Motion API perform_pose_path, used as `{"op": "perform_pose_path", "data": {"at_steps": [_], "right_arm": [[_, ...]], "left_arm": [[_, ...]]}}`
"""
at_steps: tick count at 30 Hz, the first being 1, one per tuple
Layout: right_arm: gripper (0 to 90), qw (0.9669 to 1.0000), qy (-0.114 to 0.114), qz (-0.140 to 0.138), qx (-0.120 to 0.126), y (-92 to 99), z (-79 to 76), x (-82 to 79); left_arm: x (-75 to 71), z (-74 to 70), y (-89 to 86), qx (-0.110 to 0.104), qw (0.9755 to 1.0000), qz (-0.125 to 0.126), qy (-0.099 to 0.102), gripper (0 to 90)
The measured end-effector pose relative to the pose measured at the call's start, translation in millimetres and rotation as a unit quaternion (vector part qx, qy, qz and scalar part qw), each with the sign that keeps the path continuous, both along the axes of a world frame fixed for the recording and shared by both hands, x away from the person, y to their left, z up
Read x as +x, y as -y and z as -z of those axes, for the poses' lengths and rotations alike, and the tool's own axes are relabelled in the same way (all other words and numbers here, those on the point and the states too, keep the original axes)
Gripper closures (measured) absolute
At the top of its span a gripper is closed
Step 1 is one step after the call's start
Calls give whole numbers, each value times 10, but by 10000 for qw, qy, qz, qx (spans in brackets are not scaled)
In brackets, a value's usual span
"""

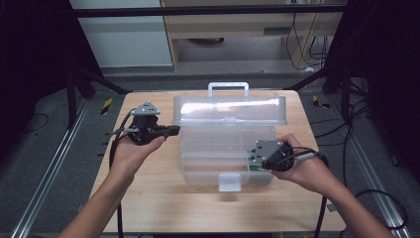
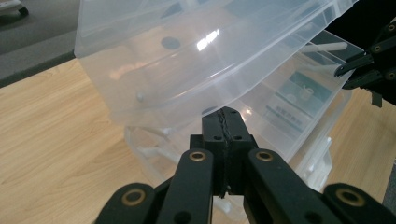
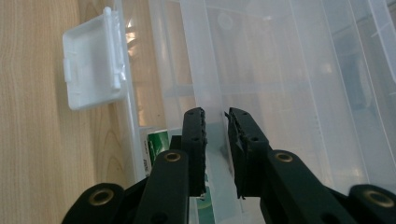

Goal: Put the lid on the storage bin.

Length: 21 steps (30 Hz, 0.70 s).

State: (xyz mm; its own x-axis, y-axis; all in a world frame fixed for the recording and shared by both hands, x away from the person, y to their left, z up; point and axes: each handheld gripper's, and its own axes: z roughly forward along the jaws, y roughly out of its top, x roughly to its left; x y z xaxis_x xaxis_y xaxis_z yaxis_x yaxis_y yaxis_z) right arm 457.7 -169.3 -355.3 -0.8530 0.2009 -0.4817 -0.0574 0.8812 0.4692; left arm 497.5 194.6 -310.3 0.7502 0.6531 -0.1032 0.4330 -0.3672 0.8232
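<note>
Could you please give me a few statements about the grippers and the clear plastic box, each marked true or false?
1. The left gripper has its jaws shut together. True.
2. The clear plastic organiser box sits on a metal table. False: the table is light wood.
3. The right gripper has a gap between its jaws, astride a clear wall of the box. True.
4. The box's white front latch hangs off the box over the table. True.
5. The box's lid is closed flat. False: it stands raised at the back.
</note>
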Motion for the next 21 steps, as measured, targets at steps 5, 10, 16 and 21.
{"op": "perform_pose_path", "data": {"at_steps": [5, 10, 16, 21], "right_arm": [[720, 9999, -51, 99, 128, 59, 68, -43], [586, 9994, -55, 112, 336, 125, 121, -122], [433, 9973, 9, 291, 667, 216, 117, -219], [344, 9943, -44, 535, 917, 318, 105, -275]], "left_arm": [[-63, 92, 10, -29, 10000, 66, -33, 900], [-113, 160, 34, -47, 9999, 132, -42, 900], [-172, 187, 62, -45, 9998, 207, -21, 900], [-206, 244, 46, -81, 9997, 227, -37, 900]]}}
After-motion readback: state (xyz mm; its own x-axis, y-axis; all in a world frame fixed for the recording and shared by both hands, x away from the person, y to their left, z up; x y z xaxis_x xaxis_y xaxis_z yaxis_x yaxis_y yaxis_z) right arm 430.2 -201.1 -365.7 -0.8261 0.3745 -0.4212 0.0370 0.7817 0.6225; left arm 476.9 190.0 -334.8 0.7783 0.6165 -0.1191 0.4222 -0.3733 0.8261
